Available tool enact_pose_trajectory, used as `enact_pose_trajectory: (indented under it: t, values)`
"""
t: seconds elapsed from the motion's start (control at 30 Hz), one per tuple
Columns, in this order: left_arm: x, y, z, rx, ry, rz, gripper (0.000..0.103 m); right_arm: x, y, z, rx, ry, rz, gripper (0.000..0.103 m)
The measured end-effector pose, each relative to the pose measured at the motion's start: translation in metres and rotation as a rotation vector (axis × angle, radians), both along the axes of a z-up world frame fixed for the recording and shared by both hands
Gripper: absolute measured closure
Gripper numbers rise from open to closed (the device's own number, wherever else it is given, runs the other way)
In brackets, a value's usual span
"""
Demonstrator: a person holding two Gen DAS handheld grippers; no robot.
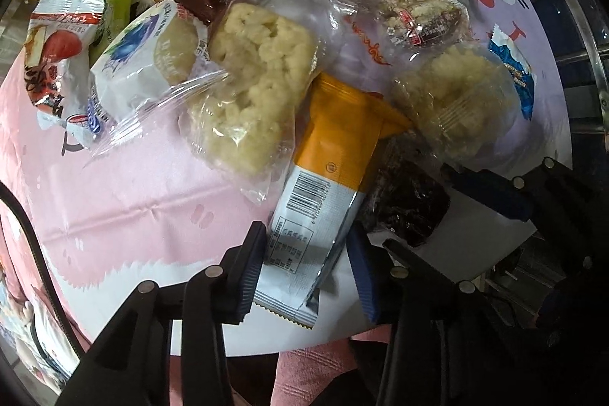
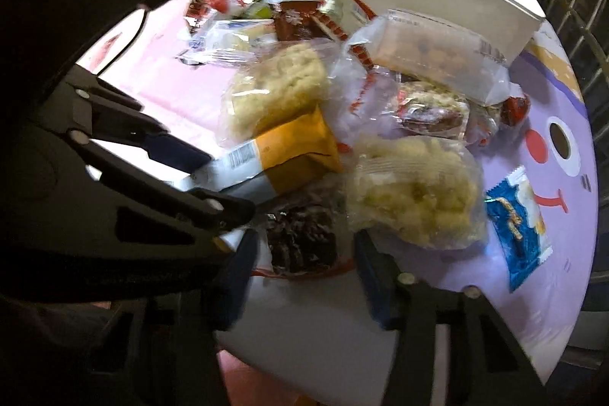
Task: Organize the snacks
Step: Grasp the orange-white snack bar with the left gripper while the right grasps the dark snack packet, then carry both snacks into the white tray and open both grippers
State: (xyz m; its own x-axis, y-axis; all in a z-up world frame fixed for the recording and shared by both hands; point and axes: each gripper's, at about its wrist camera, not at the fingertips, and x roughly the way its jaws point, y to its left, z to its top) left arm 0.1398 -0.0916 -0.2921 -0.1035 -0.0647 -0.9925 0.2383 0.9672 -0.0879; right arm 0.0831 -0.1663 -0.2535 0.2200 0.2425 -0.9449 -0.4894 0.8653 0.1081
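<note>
Left gripper (image 1: 304, 269) is straddling the orange packet (image 1: 323, 170), jaws apart, at the surface's (image 1: 133, 200) near edge. Right gripper (image 2: 300, 276) is gaping around the dark bar (image 2: 300, 242). Risk: slick overlapping wrappers dragging the neighbouring puffed cakes (image 1: 251, 90) off the pile.

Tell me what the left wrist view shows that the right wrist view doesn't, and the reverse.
Only the left wrist view: the left tongs open around the orange-and-white packet, seen along their own fingers. Only the right wrist view: the right tongs open around the dark brown snack. Both: those two snacks and the blue packet.
</note>
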Motion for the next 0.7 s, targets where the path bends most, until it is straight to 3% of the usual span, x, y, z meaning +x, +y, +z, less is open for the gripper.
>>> enact_pose_trajectory:
  t: [0.17, 0.2, 0.7]
  values:
    - [-0.015, 0.006, 0.017, -0.002, -0.008, 0.020, 0.062, -0.002, 0.002, 0.002, 0.003, 0.011, 0.002, 0.057]
    - [-0.017, 0.006, 0.020, -0.003, -0.012, 0.023, 0.069, -0.001, 0.002, 0.003, 0.003, 0.019, 0.003, 0.057]
    - [-0.023, 0.018, 0.097, 0.006, -0.100, 0.050, 0.072, 0.003, -0.021, 0.022, 0.071, 0.158, -0.018, 0.059]
